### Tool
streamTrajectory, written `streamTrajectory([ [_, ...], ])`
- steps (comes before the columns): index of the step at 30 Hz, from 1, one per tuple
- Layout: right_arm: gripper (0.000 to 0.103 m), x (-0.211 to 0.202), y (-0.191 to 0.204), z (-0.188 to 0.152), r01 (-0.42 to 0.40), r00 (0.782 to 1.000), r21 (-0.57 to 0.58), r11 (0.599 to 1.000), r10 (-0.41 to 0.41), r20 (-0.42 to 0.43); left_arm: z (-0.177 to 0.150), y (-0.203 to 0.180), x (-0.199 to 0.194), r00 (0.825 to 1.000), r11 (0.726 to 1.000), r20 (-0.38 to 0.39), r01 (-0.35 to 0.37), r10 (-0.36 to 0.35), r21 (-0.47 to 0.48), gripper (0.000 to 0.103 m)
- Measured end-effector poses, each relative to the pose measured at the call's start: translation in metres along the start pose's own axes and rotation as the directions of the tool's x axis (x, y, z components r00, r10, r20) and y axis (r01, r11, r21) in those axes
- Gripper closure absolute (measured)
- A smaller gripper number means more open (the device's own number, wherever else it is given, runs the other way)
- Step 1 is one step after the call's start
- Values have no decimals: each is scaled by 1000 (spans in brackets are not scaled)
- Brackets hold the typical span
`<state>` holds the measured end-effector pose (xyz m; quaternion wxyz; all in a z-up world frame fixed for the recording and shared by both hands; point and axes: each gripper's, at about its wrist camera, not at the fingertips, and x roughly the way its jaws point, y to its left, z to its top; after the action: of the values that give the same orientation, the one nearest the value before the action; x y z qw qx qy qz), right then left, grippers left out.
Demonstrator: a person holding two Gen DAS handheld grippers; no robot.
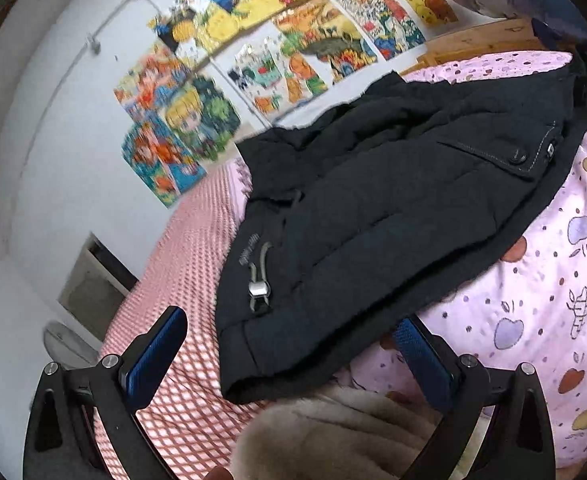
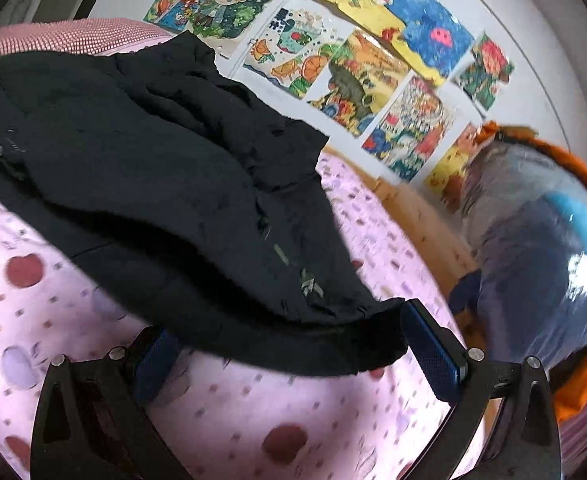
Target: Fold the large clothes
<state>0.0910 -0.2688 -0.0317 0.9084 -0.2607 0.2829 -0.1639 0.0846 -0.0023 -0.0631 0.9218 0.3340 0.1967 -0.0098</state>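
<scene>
Black padded jacket (image 1: 373, 200) spread on pink fruit-print bedcover (image 1: 533, 300), centre of frame. Left hand-held gripper (image 1: 289, 364) wide open at hem corner, nothing held; right hand-held gripper (image 2: 293, 356) likewise wide open, straddling the hem edge, not closed. Risks: grabbing one layer only — lining slips out; drawcord toggle (image 1: 258, 294) snagging; bedcover pinched along with hem.

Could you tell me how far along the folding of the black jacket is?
Early. Done: the black jacket lies on the pink bedspread, though rumpled. In hand: both the left hand-held gripper and the right hand-held gripper are open around its near hem, gripping nothing. Left: no clear fold shows yet, so the folding remains.
</scene>
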Motion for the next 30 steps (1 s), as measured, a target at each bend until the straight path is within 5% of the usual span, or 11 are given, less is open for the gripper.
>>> streamTrajectory([
  [7,3,6,-5,8,-28,1000,40,999,28,1,1,-13,8,1000,996,-6,-21,21,86,0],
  [11,22,7,-11,7,-93,996,66,993,93,-2,-1,-22,6,1000,991,-4,11,-10,130,0],
  [16,25,9,-10,5,-106,994,62,992,107,-10,-6,-44,-5,999,970,50,-28,17,243,0],
  [20,29,9,-13,-1,-126,992,87,988,127,-4,-1,-38,-3,999,975,45,-25,15,219,1],
  [25,39,12,-16,-8,-158,987,136,978,159,2,2,-32,5,1000,978,15,-15,12,210,48],
  [28,43,12,-15,-9,-158,987,144,977,159,6,4,-35,8,999,971,14,-35,33,236,65],
  [30,57,11,-15,-8,-168,986,143,975,168,11,7,-35,8,998,971,20,-58,55,233,82],
])
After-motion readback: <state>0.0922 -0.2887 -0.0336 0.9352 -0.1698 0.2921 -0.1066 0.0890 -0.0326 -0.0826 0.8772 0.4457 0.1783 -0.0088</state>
